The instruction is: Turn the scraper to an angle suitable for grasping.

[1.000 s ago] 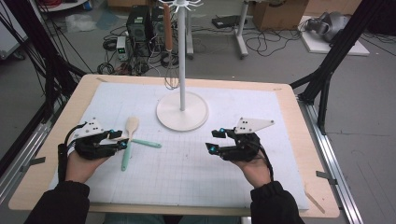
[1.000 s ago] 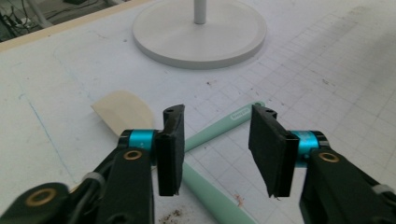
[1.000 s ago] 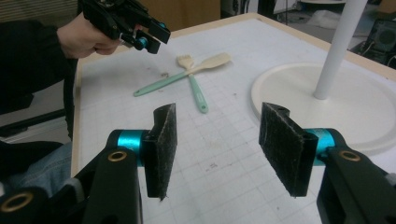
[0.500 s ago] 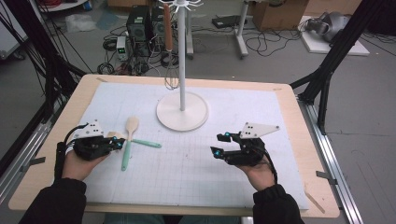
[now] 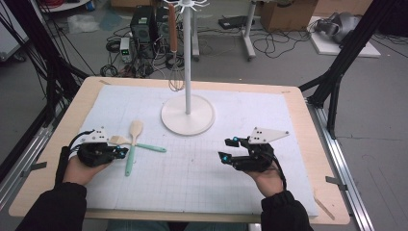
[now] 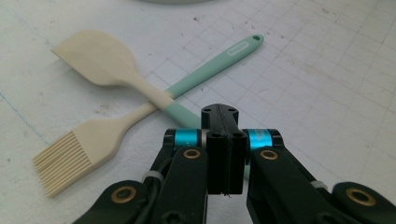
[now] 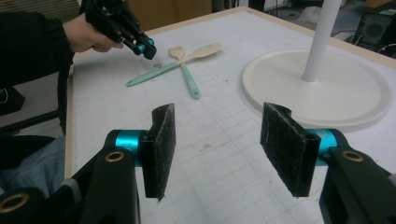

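Observation:
Two utensils lie crossed on the white mat. One is a spatula (image 5: 135, 130) (image 6: 100, 63) with a cream blade and a teal handle. The other is a pastry brush (image 5: 149, 147) (image 6: 60, 168) with cream bristles and a teal handle. My left gripper (image 5: 124, 152) (image 6: 219, 140) is shut with nothing in it, its tip just over the spatula's handle, close to where the utensils cross. My right gripper (image 5: 227, 148) (image 7: 224, 144) stands open over bare mat at the right, empty, and looks toward the utensils (image 7: 187, 70) and the left gripper (image 7: 145, 48).
A white stand with a round base (image 5: 187, 115) (image 7: 322, 88) and a tall pole (image 5: 185, 57) rises at the middle back. A whisk (image 5: 174, 79) with a brown handle hangs from its top. The wooden table edge (image 5: 317, 144) frames the mat.
My left gripper has edged slightly right, toward the crossed utensils. My right gripper has drifted a little nearer the person. The utensils have not moved.

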